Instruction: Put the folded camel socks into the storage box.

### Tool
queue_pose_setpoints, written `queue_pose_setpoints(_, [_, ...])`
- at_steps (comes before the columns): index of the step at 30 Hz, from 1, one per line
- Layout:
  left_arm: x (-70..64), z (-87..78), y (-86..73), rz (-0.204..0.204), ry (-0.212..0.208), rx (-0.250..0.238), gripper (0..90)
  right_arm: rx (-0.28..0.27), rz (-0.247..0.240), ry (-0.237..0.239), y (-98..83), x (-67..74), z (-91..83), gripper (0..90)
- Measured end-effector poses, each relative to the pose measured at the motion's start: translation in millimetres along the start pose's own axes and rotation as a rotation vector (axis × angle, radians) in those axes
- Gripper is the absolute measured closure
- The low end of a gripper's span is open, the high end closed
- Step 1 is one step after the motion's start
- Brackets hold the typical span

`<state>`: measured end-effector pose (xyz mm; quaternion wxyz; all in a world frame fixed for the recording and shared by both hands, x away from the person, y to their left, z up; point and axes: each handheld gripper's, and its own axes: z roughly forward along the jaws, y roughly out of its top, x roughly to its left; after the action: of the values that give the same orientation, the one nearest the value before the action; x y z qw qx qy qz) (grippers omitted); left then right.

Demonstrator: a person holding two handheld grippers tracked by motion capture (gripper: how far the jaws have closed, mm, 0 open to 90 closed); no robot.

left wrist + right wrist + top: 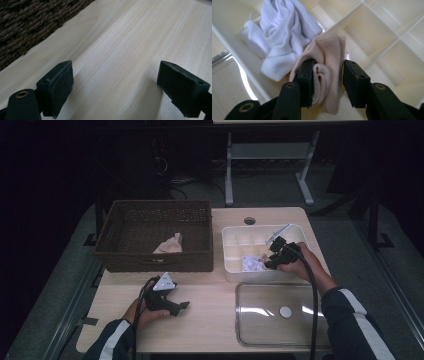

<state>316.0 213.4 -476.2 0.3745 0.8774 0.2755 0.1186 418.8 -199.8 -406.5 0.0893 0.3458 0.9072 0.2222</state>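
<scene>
While left gripper (pixel 183 305) rests on pale wooden bench (pixel 210 320), fingers apart and empty, right gripper (pixel 327 77) fingers straddle beige folded sock (pixel 329 57) beside white sock (pixel 284 32) in cream divided plastic tray (pixel 235 267), slightly apart.

- Knitted beige cloth sock (pixel 329 65), soft, matt.
- White ribbed cloth sock (pixel 284 32).
- Glossy cream plastic divided box (pixel 372 32).
- Rough woven wicker basket (pixel 150 215).
- Smooth pale wood table (pixel 130 50).

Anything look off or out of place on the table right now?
Nothing looks spilled or damaged. The clear lid lies off the divided white box, flat on the table in front of it. The beige sock between the right gripper jaws is crumpled against the white sock.
</scene>
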Motion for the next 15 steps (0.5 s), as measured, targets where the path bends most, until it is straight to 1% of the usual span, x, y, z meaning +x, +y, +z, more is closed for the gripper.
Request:
queue_pose_setpoints(1, [0.0,0.0,0.0,0.0,0.0,0.0,13.0,-0.009,-0.002,-0.004,-0.1,0.9,-3.1,57.2])
queue_pose_setpoints(3, [-0.1,-0.1,0.0,0.0,0.001,0.0,13.1,-0.03,-0.008,-0.033,-0.4,1.9,-8.9,54.8])
queue_pose_setpoints(4, [-0.2,-0.1,-0.1,-0.001,0.001,0.0,13.1,-0.036,-0.009,-0.031,-0.7,1.7,-11.0,53.9])
queue_pose_setpoints(5, [-0.2,-0.1,-0.1,-0.001,0.001,0.0,13.1,-0.044,-0.002,-0.018,-0.9,1.2,-12.9,52.0])
queue_pose_setpoints(7, [-0.2,0.0,-0.1,-0.001,0.001,0.0,13.1,-0.052,0.002,-0.012,-1.0,0.5,-14.4,51.3])
queue_pose_setpoints(8, [-0.2,-0.1,-0.1,-0.001,0.001,0.0,13.1,-0.055,0.002,-0.016,-1.0,0.1,-16.3,52.1])
queue_pose_setpoints(9, [-0.2,-0.1,-0.1,-0.001,0.001,0.0,13.1,-0.081,0.006,-0.005,-1.4,-0.9,-20.7,54.9])
queue_pose_setpoints(10, [-0.2,-0.1,-0.1,-0.001,0.001,0.0,13.1,-0.081,0.006,-0.005,-1.4,-0.9,-20.7,54.9])
queue_pose_setpoints(11, [-0.2,-0.1,-0.1,-0.001,0.001,0.0,13.1,-0.095,0.011,-0.005,-1.5,-1.1,-22.3,56.7])
queue_pose_setpoints(12, [-0.2,0.0,-0.1,-0.001,0.001,0.0,13.1,-0.112,0.012,0.0,-1.7,-1.1,-25.0,60.7])
queue_pose_setpoints(14, [-0.2,0.0,-0.1,-0.001,0.001,0.0,13.1,-0.146,0.024,0.013,-2.0,-0.9,-27.7,65.6])
queue_pose_setpoints(15, [-0.2,-0.1,-0.1,-0.001,0.001,0.0,13.1,-0.155,0.023,0.016,-2.1,-1.4,-27.3,70.3])
